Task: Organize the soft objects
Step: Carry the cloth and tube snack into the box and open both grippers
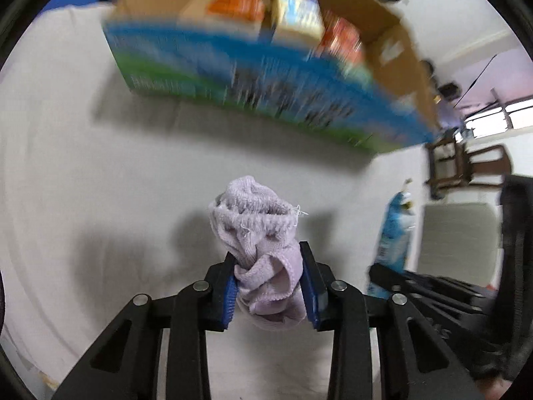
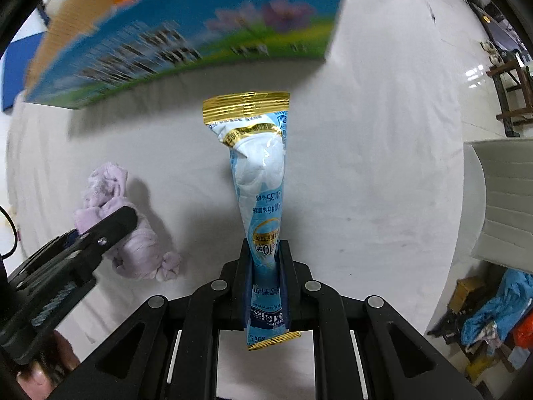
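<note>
Lilac knitted sock [image 1: 263,250], bunched and knotted, sits clamped in the left gripper [image 1: 270,285] above the white cloth [image 1: 83,183]; the box [image 1: 253,90] ahead is blurred, its print unreadable. In the right view, the right gripper [image 2: 266,286] pinches a blue-white packet [image 2: 261,180], long axis pointing away, gold seal toward the box

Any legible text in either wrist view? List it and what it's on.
"10", "46%", "35%": on the blue-and-white sachet held in the right gripper, seen upside down.
Other print on the sachet, including the logo near its lower end: non-Latin script, too small to read.
Print on the blue-and-green carton: motion-blurred, unreadable in both views.
Lilac sock in the left gripper: no text.
</note>
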{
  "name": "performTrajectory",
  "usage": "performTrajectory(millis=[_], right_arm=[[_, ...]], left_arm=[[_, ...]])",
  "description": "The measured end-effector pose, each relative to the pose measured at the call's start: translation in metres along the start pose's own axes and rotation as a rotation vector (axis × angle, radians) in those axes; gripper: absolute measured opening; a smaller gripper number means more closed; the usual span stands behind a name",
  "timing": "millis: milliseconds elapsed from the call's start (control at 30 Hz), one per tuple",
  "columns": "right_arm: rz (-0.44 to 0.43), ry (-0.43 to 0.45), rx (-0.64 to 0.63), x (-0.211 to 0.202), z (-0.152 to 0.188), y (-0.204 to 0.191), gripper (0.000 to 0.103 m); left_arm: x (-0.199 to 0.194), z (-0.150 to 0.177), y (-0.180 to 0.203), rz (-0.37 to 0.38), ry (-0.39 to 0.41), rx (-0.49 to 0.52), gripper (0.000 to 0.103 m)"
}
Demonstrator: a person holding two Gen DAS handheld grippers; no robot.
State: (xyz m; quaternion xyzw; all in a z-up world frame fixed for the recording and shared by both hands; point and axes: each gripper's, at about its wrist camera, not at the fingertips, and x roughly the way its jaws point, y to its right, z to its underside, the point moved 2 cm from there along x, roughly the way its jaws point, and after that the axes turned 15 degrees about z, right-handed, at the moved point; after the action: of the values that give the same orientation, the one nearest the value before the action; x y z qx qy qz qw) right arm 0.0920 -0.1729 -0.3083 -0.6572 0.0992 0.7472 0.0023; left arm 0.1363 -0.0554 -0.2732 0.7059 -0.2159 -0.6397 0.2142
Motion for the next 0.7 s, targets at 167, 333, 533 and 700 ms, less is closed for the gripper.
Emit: performTrajectory(millis=[167, 333, 533, 700], right_arm=[[-0.072, 0.102, -0.047, -0.073, -0.018, -0.014, 0.015], [-0.085, 0.224, -0.113, -0.141, -0.069, -0.029, 0.015], [-0.029, 0.282, -0.239, -0.154, -0.142, -0.056, 0.015], [0.037, 0.265, -0.346, -0.127, -0.182, -0.081, 0.015]], left_arm=[[-0.070, -0.047, 0.036, 0.089, 0.139, 0.030, 0.030], [-0.092, -0.102, 0.048, 0.097, 0.232, 0.038, 0.030], [-0.082, -0.155, 0.000, 0.084, 0.203, -0.077, 0.030], [-0.052, -0.179, -0.033, 0.051, 0.154, -0.151, 0.030]])
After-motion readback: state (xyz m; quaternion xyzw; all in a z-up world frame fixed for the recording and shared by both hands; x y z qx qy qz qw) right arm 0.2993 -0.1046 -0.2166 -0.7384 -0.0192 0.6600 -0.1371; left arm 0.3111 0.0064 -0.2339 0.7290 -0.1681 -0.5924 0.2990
